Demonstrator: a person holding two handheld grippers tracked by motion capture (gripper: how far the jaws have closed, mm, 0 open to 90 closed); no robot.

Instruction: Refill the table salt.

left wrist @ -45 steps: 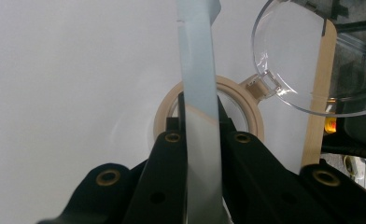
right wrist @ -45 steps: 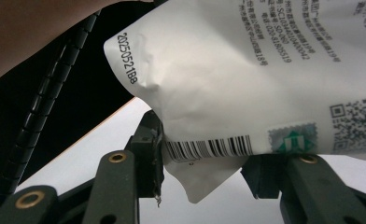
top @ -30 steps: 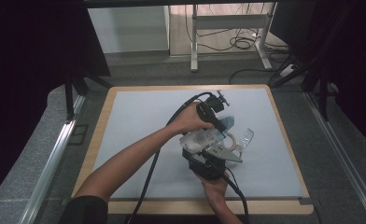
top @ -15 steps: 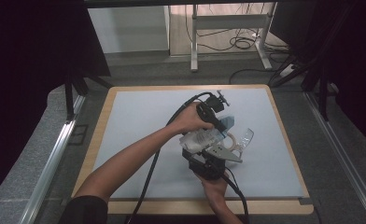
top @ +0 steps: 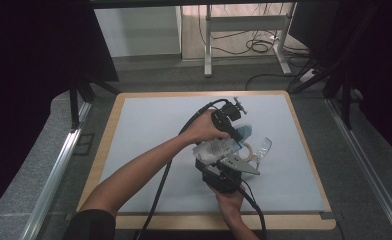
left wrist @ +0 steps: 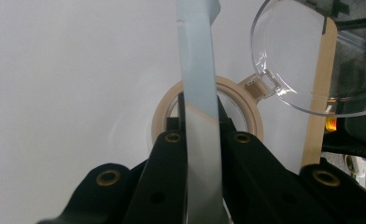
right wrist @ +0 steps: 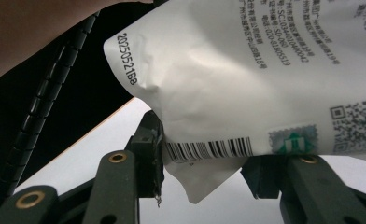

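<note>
Nothing has shifted over the last second. The left gripper (left wrist: 200, 140) stays clamped on the pouch's (top: 219, 148) edge; the right gripper (right wrist: 204, 163) holds its barcoded corner, above the desk (top: 149, 125), over a jar (left wrist: 253, 116). Judged: pouring pose being steadied.

I work in a recording lab: my board-topped table (top: 134, 107) sits between black curtains (top: 39, 45), with a metal desk frame (top: 244, 25) and loose cables (top: 256, 47) at twelve o'clock.
</note>
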